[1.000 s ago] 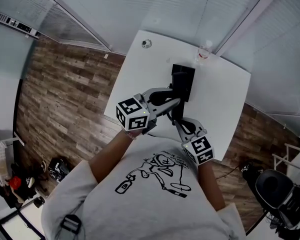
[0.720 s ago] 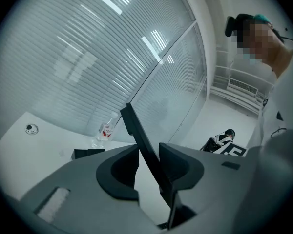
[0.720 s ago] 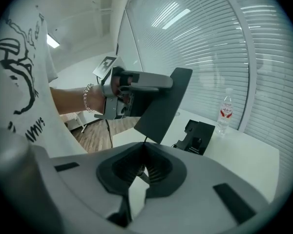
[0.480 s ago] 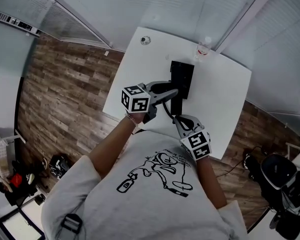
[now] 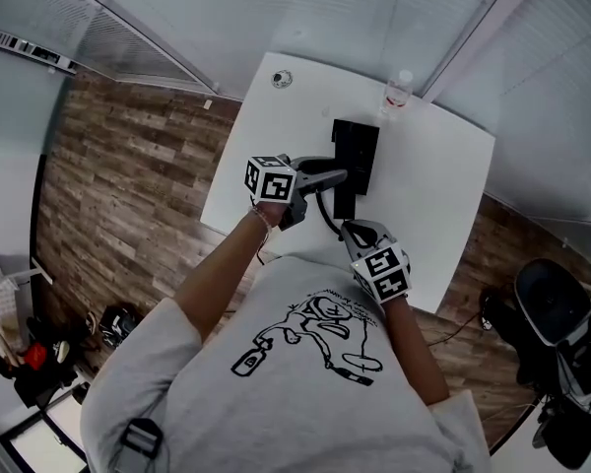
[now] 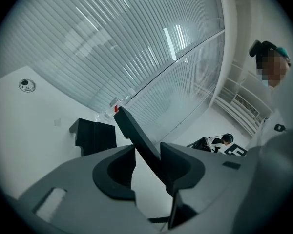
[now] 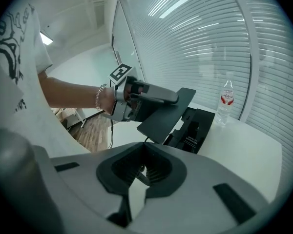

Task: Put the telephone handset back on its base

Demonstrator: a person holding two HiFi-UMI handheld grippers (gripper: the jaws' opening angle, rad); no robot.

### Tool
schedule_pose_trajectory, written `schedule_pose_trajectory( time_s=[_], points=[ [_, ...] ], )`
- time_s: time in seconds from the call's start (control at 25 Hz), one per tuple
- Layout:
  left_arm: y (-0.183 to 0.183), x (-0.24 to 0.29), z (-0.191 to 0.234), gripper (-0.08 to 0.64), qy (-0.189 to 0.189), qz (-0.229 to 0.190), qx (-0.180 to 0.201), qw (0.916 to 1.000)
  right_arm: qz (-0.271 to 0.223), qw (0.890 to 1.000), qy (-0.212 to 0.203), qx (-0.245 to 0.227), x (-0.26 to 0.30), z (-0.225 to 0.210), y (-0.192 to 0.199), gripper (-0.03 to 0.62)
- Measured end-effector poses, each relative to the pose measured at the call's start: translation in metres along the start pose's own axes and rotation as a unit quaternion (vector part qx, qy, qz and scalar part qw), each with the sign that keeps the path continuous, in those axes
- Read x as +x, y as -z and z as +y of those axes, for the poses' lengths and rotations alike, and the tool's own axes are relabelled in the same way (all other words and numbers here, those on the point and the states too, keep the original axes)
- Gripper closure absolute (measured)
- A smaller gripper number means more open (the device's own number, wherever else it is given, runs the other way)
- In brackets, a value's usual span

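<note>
The black telephone base (image 5: 357,146) stands on the white table (image 5: 443,205), also seen in the left gripper view (image 6: 95,135) and the right gripper view (image 7: 198,128). The flat black handset (image 5: 343,203) hangs tilted just in front of the base. It sits between the jaws of my left gripper (image 5: 335,177), which are opening. In the left gripper view the handset (image 6: 136,135) leans on the right jaw and stands apart from the left one. My right gripper (image 5: 351,231) is shut near the table's front edge. A black cord (image 5: 325,215) runs past its tips.
A clear water bottle (image 5: 397,92) with a red label stands at the table's far edge behind the base, also seen from the right gripper (image 7: 226,101). A small round object (image 5: 282,79) lies at the far left corner. Wood floor surrounds the table, with slatted blinds behind.
My left gripper has moved away from me toward the base with the handset. The right gripper followed a little way.
</note>
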State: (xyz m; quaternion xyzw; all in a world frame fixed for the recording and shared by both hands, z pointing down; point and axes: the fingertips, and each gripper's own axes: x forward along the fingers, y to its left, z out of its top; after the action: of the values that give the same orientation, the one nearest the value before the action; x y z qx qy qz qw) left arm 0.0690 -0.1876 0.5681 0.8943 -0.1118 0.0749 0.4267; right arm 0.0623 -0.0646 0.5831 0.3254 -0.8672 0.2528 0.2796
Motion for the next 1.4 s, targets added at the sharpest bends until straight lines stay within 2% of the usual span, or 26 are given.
schedule_pose_trajectory(
  time_s=[0.44, 0.72, 1.16, 1.4],
  points=[
    [0.012, 0.012, 0.051, 0.405, 0.005, 0.028, -0.039, 0.9988, 0.026, 1.0, 0.004, 0.016, 0.032, -0.018, 0.007, 0.588],
    [0.004, 0.015, 0.073, 0.399, 0.011, 0.028, -0.063, 0.9976, 0.033, 0.999, 0.003, 0.019, 0.047, -0.029, -0.004, 0.588],
    [0.012, 0.017, 0.095, 0.388, 0.001, 0.041, -0.076, 0.9962, 0.038, 0.999, -0.001, 0.033, 0.063, -0.034, 0.0, 0.588],
    [0.018, 0.017, 0.103, 0.387, -0.018, 0.069, -0.058, 0.9958, 0.046, 0.998, 0.0, 0.043, 0.07, -0.036, 0.006, 0.587]
  ],
)
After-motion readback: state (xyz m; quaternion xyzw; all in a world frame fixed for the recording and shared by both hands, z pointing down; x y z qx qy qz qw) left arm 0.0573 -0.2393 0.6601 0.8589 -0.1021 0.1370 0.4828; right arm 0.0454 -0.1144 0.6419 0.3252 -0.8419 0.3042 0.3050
